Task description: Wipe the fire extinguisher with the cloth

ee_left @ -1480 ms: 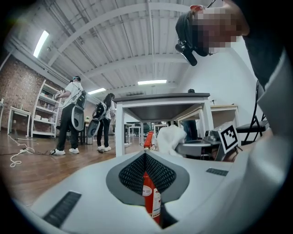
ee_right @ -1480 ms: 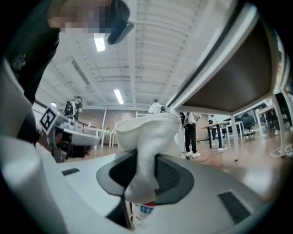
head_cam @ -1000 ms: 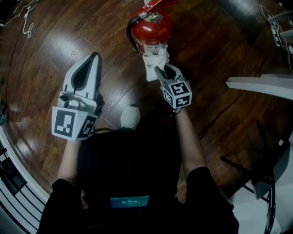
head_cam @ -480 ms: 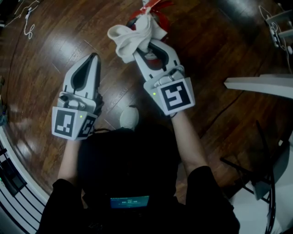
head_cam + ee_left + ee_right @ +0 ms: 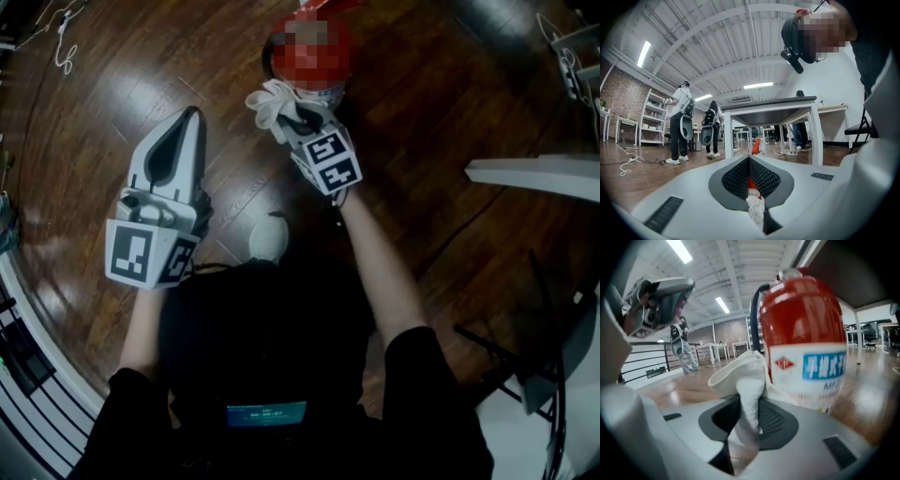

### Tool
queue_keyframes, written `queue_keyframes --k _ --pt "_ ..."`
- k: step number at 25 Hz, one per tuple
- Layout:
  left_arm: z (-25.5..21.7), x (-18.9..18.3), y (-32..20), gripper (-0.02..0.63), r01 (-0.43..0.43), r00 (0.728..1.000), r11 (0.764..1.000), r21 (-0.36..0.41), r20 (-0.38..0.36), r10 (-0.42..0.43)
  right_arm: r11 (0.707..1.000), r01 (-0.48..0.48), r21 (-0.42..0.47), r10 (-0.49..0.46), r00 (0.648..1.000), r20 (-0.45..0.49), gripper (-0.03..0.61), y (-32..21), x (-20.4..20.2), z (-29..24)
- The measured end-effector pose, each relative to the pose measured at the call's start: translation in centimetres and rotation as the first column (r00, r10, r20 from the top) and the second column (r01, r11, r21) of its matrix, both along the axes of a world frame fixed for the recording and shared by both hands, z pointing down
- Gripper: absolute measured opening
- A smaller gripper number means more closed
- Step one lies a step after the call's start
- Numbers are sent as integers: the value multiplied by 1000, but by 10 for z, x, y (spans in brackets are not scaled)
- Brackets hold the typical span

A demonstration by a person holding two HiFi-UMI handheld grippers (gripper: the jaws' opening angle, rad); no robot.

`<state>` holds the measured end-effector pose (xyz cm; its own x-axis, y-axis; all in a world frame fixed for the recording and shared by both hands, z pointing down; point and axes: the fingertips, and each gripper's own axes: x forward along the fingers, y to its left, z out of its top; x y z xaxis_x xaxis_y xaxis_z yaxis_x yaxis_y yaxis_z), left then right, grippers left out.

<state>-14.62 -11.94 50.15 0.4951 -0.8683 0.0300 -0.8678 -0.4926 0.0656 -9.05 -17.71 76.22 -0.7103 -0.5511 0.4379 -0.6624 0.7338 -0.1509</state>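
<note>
The red fire extinguisher (image 5: pixel 314 52) stands upright on the wooden floor at the top middle of the head view. My right gripper (image 5: pixel 298 114) is shut on a bunched white cloth (image 5: pixel 275 98), held against the extinguisher's near left side. In the right gripper view the cloth (image 5: pixel 746 380) rises from between the shut jaws of my right gripper (image 5: pixel 744 423) and touches the extinguisher (image 5: pixel 806 333) beside its white label. My left gripper (image 5: pixel 190 116) hangs to the left, shut and empty, well apart from the extinguisher. Through its pad window, the left gripper (image 5: pixel 749 159) view shows a sliver of extinguisher (image 5: pixel 751 184) and cloth (image 5: pixel 755 207).
A white shoe (image 5: pixel 267 239) rests on the floor below the grippers. A white table edge (image 5: pixel 534 173) juts in at the right, a black chair frame (image 5: pixel 525 361) below it. Cables (image 5: pixel 61 56) lie top left. Two people (image 5: pixel 679 124) and a table (image 5: pixel 773 105) stand far off.
The right gripper, raised with the cloth half a second ago, has come back down against the extinguisher's left side. The left gripper has not moved.
</note>
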Motion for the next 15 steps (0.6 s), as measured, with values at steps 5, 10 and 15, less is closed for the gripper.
queue_keyframes --k 5,10,15 --pt "6 -6 2 2 14 999 1000 -15 35 -14 999 9 -53 -8 999 33 121 19 26 27" --pt "13 -2 -4 2 5 1000 999 -46 -12 -6 989 -6 150 -44 943 329 126 32 49 -111" --pt "15 14 -8 2 -23 999 999 -44 -26 22 927 -170 334 20 912 409 126 6 95 -230"
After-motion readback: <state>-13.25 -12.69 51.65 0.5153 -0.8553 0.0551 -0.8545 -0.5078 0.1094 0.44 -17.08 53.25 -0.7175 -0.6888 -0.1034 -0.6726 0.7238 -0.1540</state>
